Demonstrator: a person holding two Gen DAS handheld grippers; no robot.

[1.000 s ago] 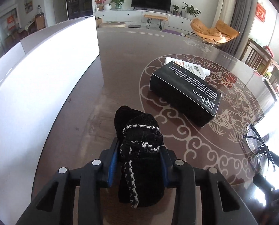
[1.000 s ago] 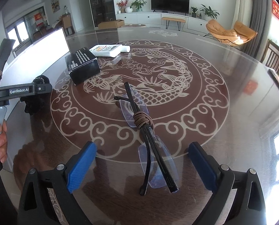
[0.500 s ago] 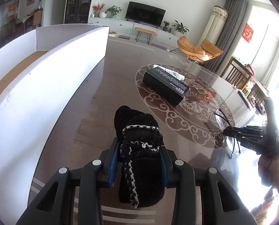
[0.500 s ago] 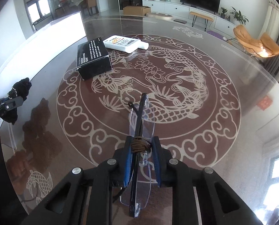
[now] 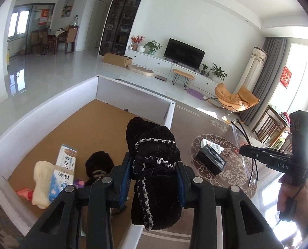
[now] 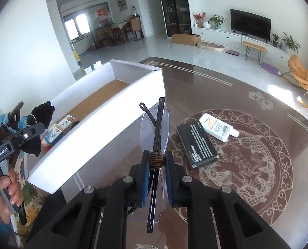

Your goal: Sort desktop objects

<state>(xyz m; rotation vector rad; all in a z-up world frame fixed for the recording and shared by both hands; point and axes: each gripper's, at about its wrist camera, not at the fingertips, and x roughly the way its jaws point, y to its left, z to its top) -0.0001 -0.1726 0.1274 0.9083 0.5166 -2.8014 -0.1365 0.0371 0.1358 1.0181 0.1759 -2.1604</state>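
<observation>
My left gripper (image 5: 154,174) is shut on a black knitted sock bundle (image 5: 154,166) and holds it in the air above the near right edge of the white box (image 5: 40,112). My right gripper (image 6: 156,161) is shut on folded clear glasses (image 6: 156,128) tied with a brown cord, held above the table beside the box (image 6: 104,137). The left gripper with the sock (image 6: 40,114) also shows at the left of the right wrist view. The right gripper with the glasses (image 5: 245,145) shows at the right of the left wrist view.
Inside the box lie a blue-white carton (image 5: 63,172), a cream cloth (image 5: 41,182) and another dark sock (image 5: 99,164). On the dark patterned table (image 6: 257,166) lie a black box (image 6: 196,145) and a white tube (image 6: 218,126).
Both grippers have risen and swung left toward the white box. The left one, with the sock, went from beside the box to above its edge. The right one shut on the glasses and lifted them.
</observation>
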